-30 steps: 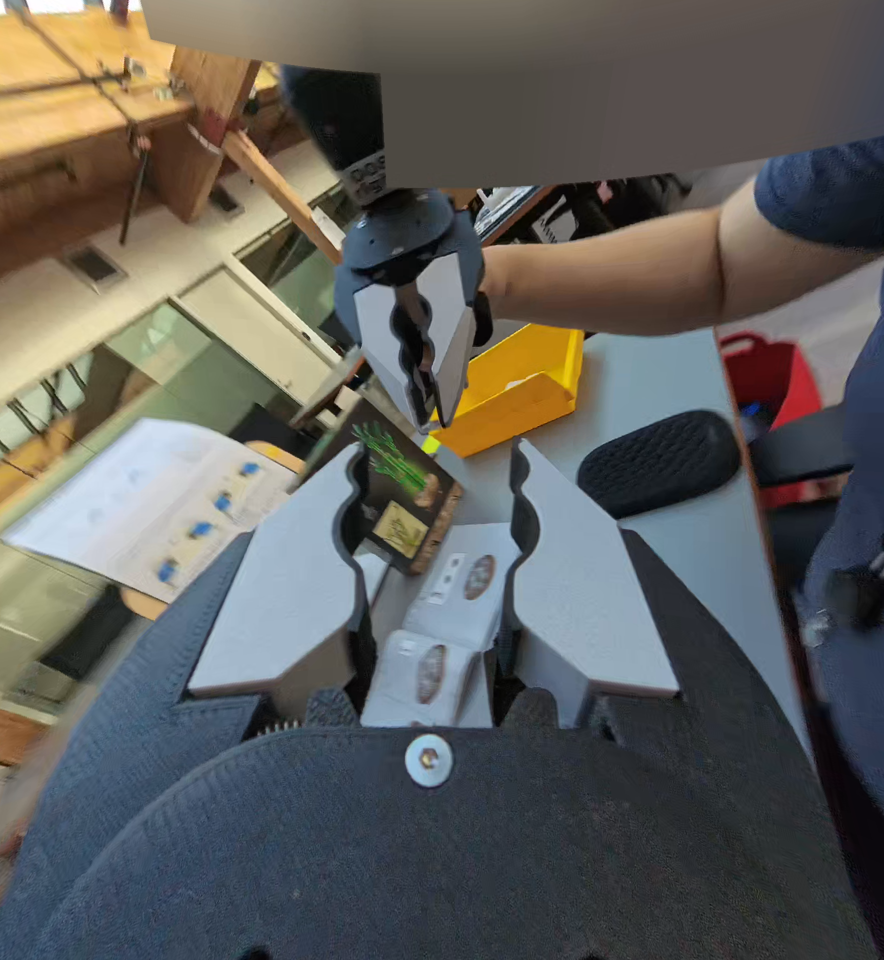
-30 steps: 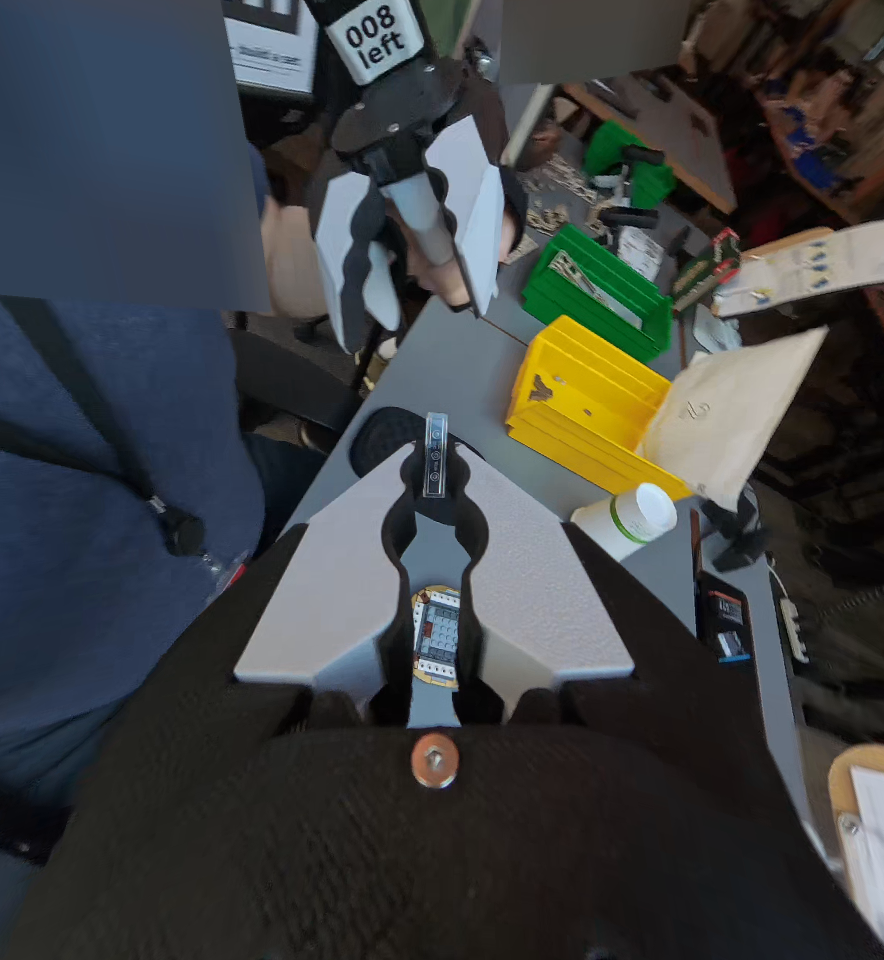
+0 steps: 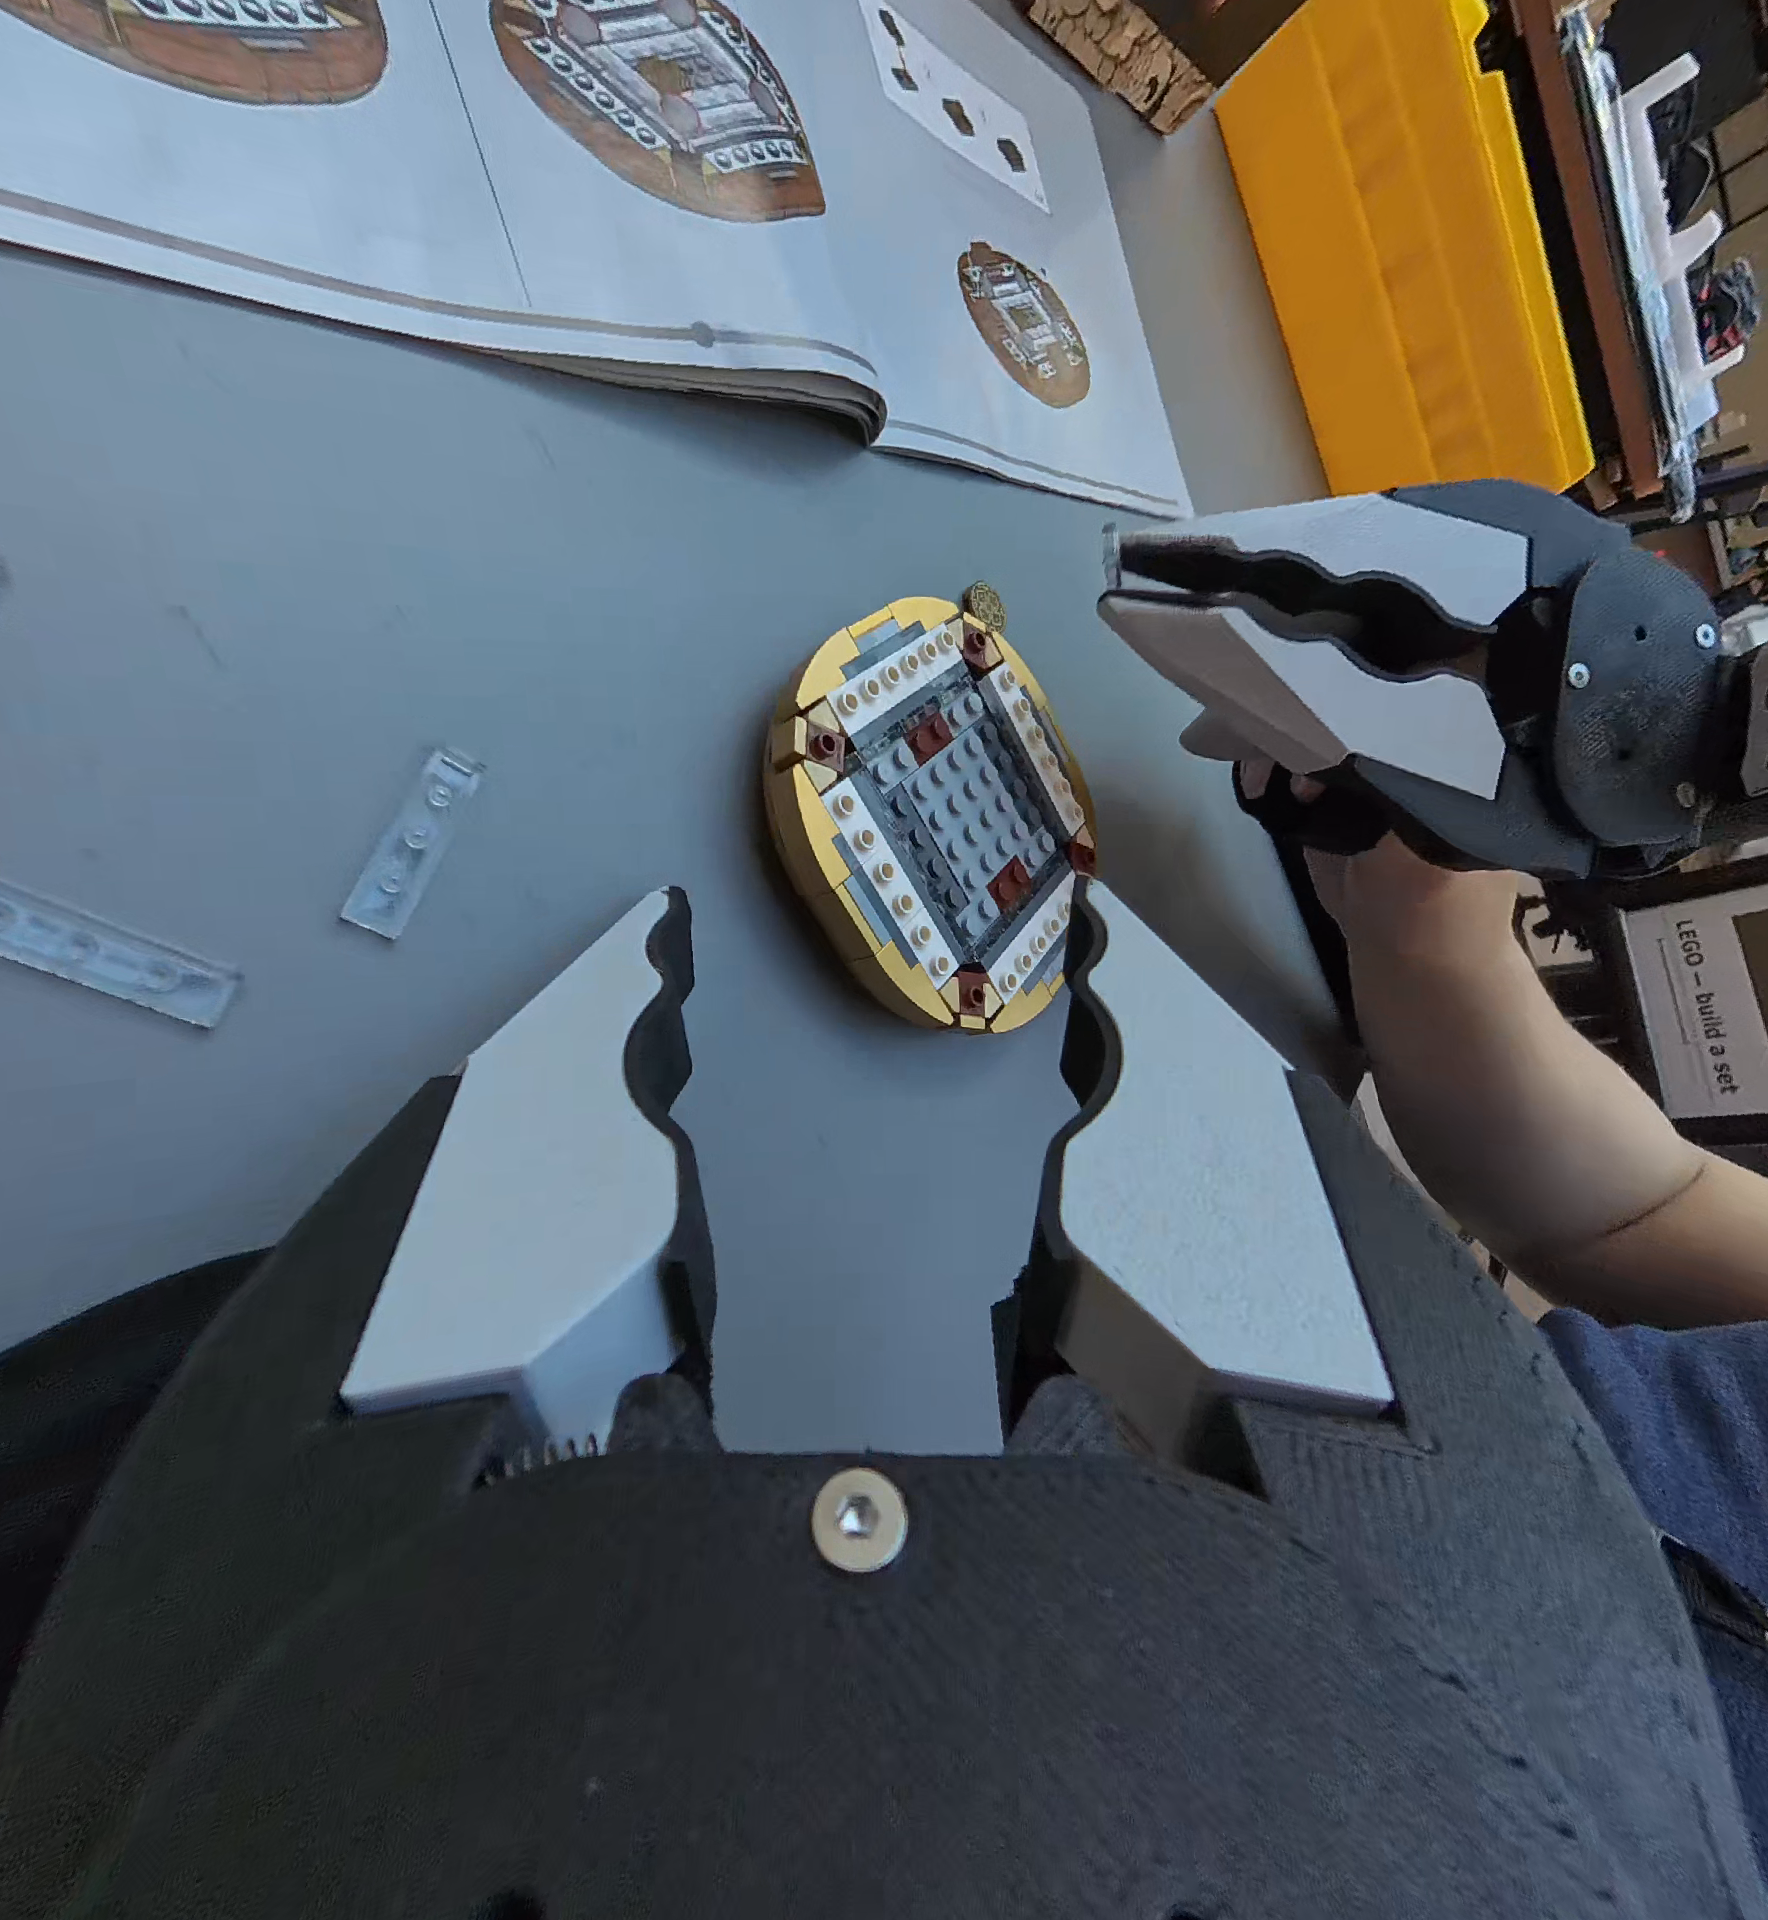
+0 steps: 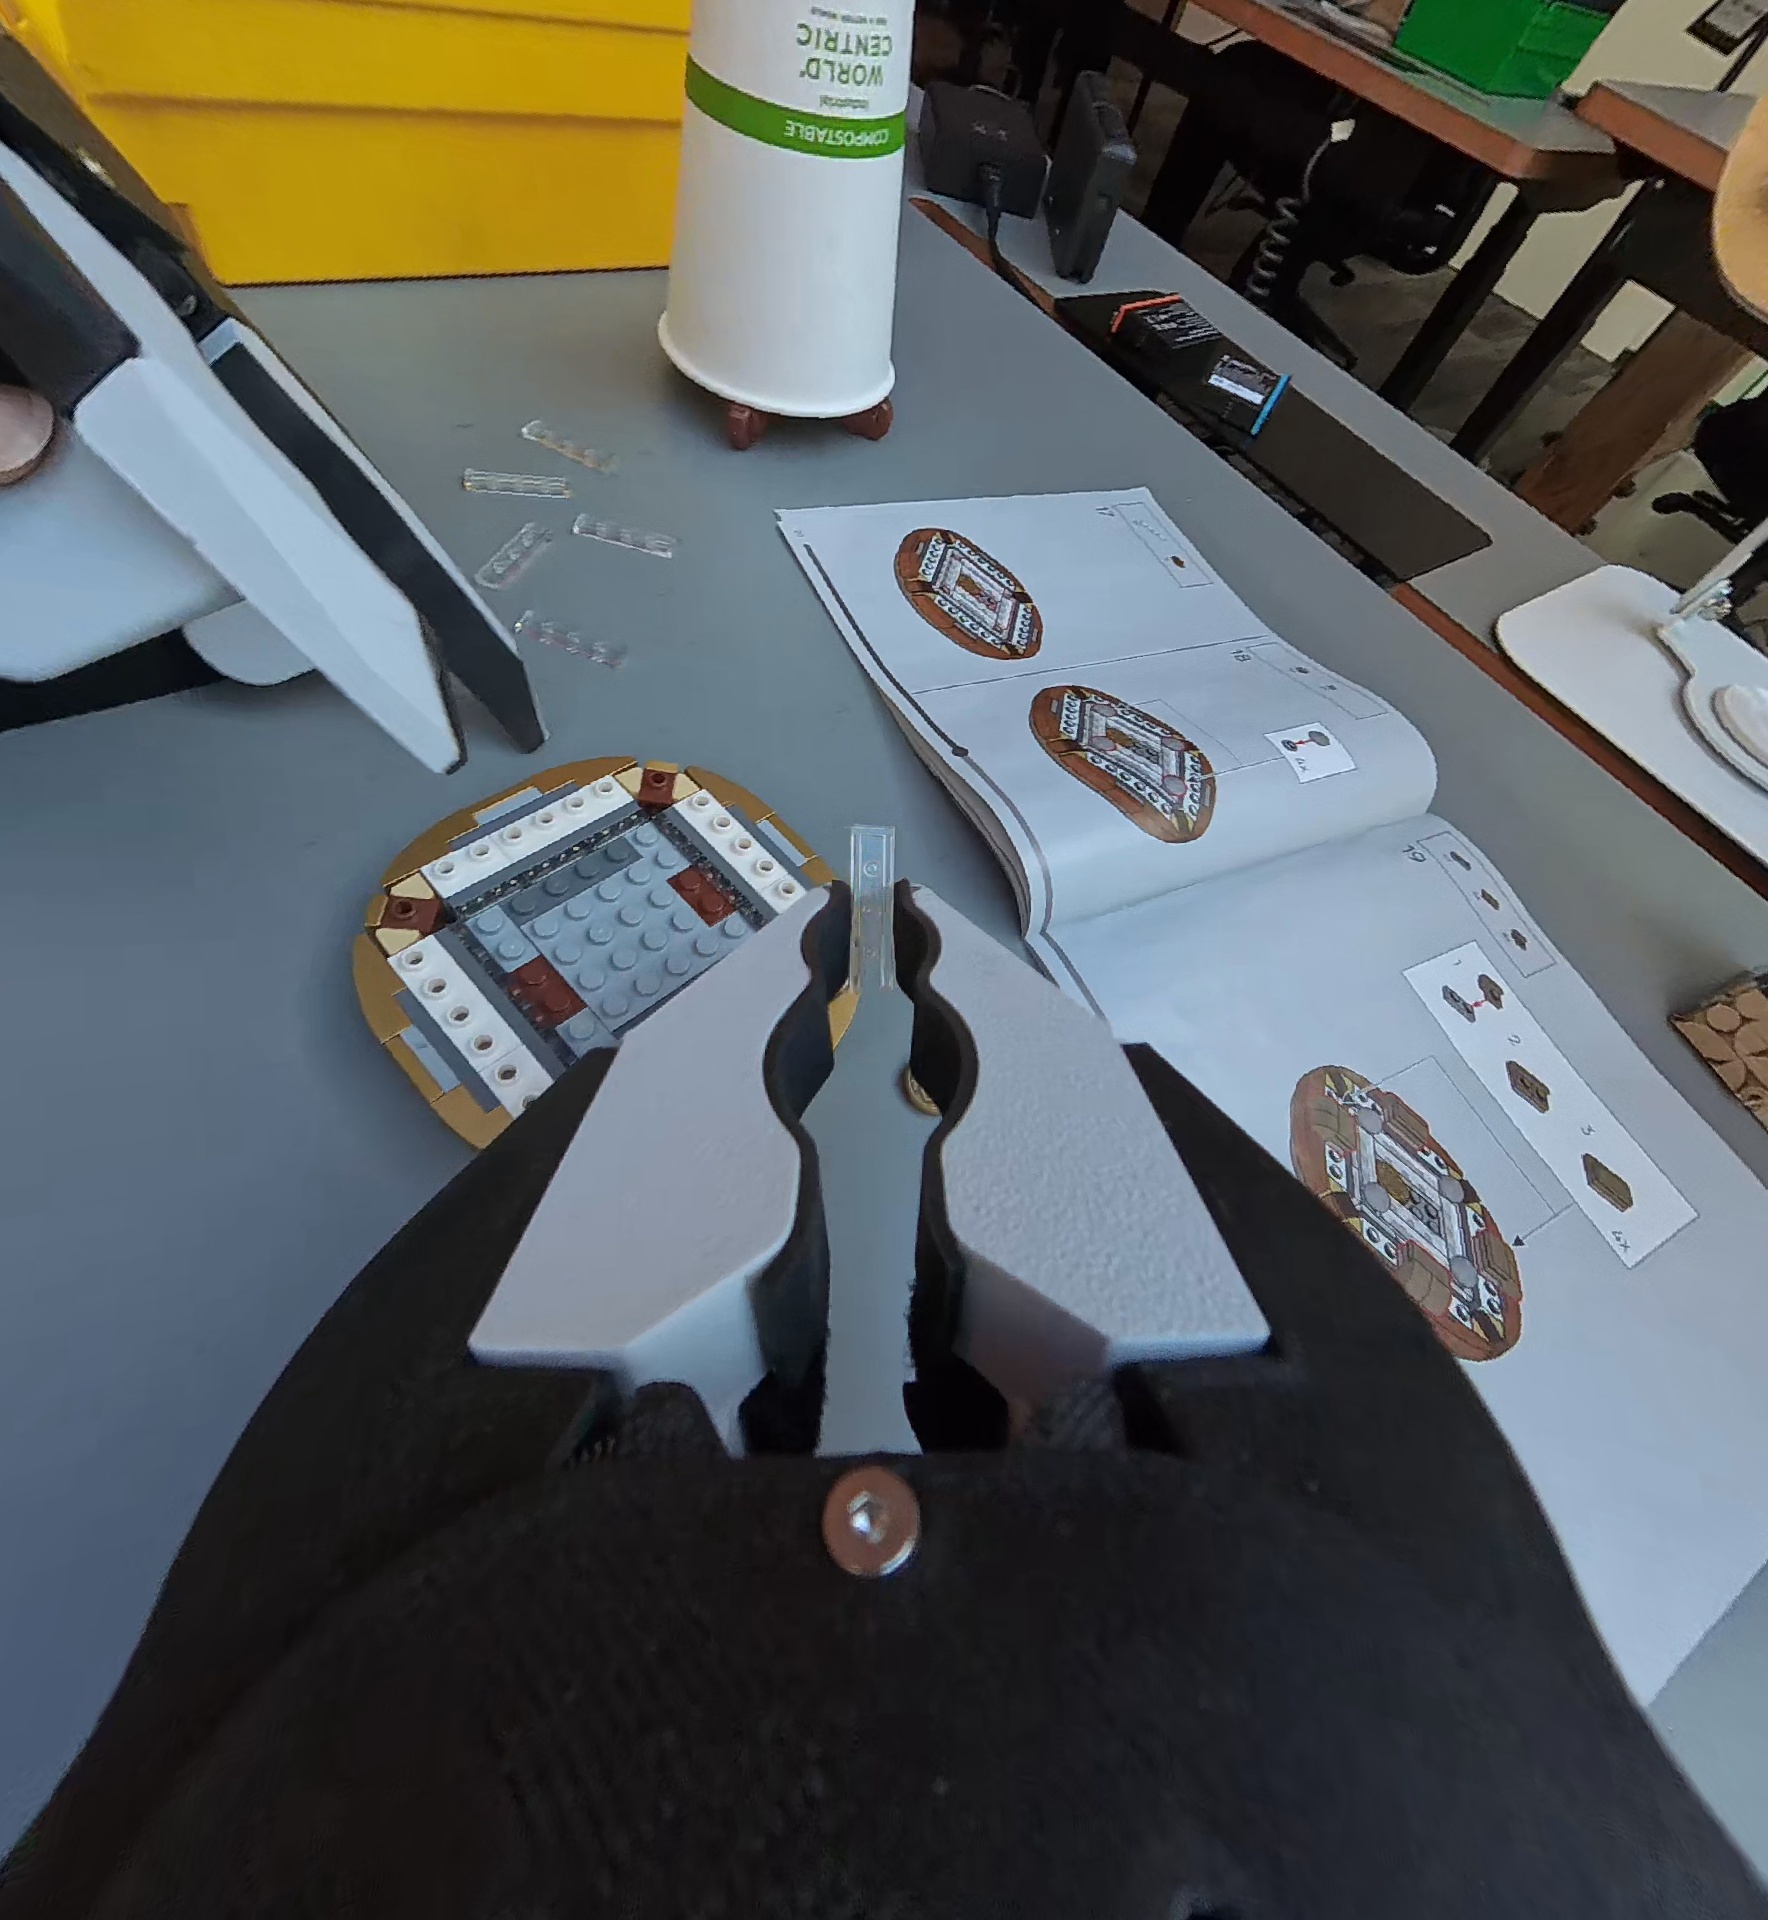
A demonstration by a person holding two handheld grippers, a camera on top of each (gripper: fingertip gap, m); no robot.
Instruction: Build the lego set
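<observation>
A grey table (image 3: 340,582) carries a partly built lego model (image 3: 927,810): a rounded tan and gold base lying flat, with white studded plates framing a grey studded middle and small dark red pieces at its corners. An open instruction booklet (image 4: 1223,831) lies just beside the model.

The left claw (image 3: 875,914) is released, its two grey fingers spread wide above the bare table, with the right-hand fingertip close to the model's near edge.

The right claw (image 4: 872,904) is clenched on a clear lego plate (image 4: 872,894), a thin transparent strip that stands upright between the fingertips, just beside the model's edge and above the table.

More clear plates (image 4: 568,520) lie scattered on the table beyond the model. Behind them a white paper cup (image 4: 786,208) with a green band stands upside down, two small brown lego pieces (image 4: 807,421) poking out at its rim. A yellow bin (image 3: 1379,239) sits at the far edge of the table.
</observation>
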